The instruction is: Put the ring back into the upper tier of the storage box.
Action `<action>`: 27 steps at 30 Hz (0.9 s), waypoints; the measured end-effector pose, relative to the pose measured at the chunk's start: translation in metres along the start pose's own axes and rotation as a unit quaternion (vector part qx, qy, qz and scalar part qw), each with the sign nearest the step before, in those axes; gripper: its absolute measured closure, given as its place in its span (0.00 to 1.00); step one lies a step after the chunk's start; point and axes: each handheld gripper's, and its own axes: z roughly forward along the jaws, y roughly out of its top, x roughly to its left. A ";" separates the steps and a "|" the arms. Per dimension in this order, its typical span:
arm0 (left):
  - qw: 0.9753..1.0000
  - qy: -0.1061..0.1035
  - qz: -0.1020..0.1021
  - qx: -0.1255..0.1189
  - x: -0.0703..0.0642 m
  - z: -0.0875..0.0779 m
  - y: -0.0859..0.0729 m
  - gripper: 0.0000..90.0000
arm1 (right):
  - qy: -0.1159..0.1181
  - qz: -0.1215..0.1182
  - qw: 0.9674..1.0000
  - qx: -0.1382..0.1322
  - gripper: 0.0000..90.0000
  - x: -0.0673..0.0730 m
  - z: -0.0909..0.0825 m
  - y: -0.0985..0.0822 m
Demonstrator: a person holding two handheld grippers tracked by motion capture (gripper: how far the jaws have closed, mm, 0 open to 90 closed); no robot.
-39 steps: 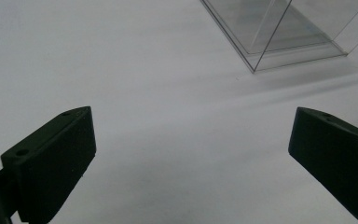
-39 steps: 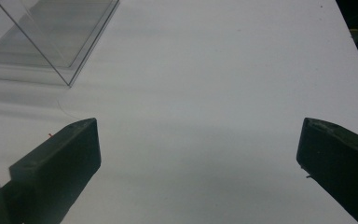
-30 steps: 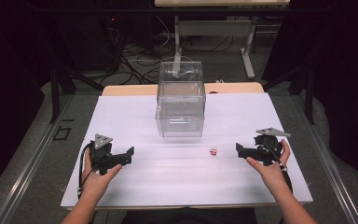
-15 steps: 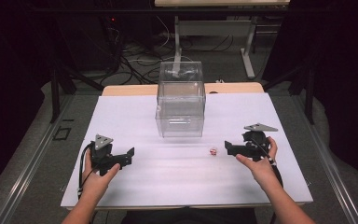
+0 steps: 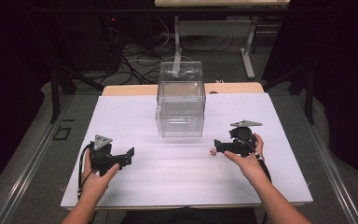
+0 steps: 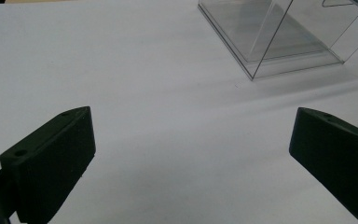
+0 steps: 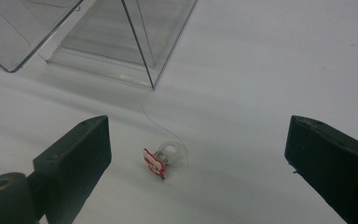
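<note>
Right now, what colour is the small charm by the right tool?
Red and white charm, clearest in the right gripper view.

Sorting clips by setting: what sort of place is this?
Probably a lab or workshop recording station: a white-covered table, cables on the floor behind it, and a clear plastic box as a prop.
</note>
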 end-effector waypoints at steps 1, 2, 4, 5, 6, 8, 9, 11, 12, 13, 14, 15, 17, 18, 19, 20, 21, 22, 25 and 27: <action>1.000 0.000 0.000 0.000 0.000 0.000 0.000 0.01 | 0.003 -0.001 1.000 0.002 0.09 0.001 0.002 0.000; 1.000 0.000 0.000 0.000 0.000 0.000 0.000 0.01 | 0.004 0.000 1.000 0.007 0.10 0.002 0.003 0.001; 1.000 0.001 0.002 0.001 0.000 0.000 0.000 0.01 | 0.009 0.004 1.000 0.014 0.11 0.004 0.006 0.001; 1.000 0.002 0.001 0.000 0.000 0.000 0.000 0.01 | 0.010 0.004 1.000 0.015 0.13 0.006 0.007 0.002; 1.000 0.002 0.001 0.000 0.000 0.000 0.000 0.01 | 0.011 0.004 1.000 0.018 0.17 0.007 0.008 0.002; 1.000 0.001 -0.001 -0.001 0.000 0.000 0.000 0.01 | 0.013 0.011 0.999 0.030 0.17 0.010 0.011 0.002; 1.000 0.001 -0.001 -0.001 0.000 0.000 0.000 0.01 | 0.013 0.011 0.999 0.031 0.17 0.011 0.013 0.002; 1.000 0.002 0.001 -0.001 0.000 0.000 0.000 0.01 | 0.013 0.015 0.999 0.038 0.17 0.013 0.015 0.003; 1.000 0.002 -0.003 -0.002 0.000 0.000 0.000 0.01 | 0.013 0.015 0.999 0.038 0.17 0.013 0.015 0.003; 1.000 0.002 -0.003 -0.002 0.000 0.000 0.000 0.01 | 0.007 0.013 0.999 0.046 0.20 0.014 0.018 0.004; 1.000 0.002 -0.003 -0.002 0.000 0.000 0.000 0.01 | 0.005 0.016 0.999 0.048 0.23 0.015 0.019 0.004; 1.000 0.001 -0.003 -0.002 0.000 0.000 0.000 0.01 | 0.005 0.016 0.999 0.048 0.23 0.015 0.019 0.004; 1.000 0.001 -0.003 -0.001 0.001 0.000 0.000 0.01 | 0.001 0.022 0.998 0.053 0.28 0.016 0.021 0.004; 1.000 0.001 -0.004 -0.001 0.001 0.000 0.000 0.01 | 0.004 0.028 0.998 0.060 0.32 0.016 0.023 0.004; 1.000 0.001 -0.004 -0.001 0.001 0.000 0.000 0.01 | 0.010 0.035 0.997 0.066 0.34 0.016 0.024 0.004; 1.000 0.001 -0.004 -0.001 0.001 0.000 0.000 0.01 | 0.013 0.036 0.997 0.070 0.35 0.016 0.025 0.004; 1.000 0.001 -0.003 0.000 0.000 0.000 0.000 0.01 | 0.014 0.037 0.996 0.074 0.36 0.017 0.026 0.004; 1.000 0.001 -0.003 0.000 0.000 0.000 0.000 0.01 | 0.015 0.038 0.996 0.077 0.38 0.017 0.028 0.003; 1.000 0.000 -0.003 0.002 0.001 0.000 -0.001 0.01 | 0.016 0.033 0.996 0.085 0.41 0.017 0.030 0.001; 1.000 0.000 -0.003 0.002 0.001 0.000 -0.001 0.01 | 0.019 0.038 0.995 0.090 0.45 0.017 0.032 -0.001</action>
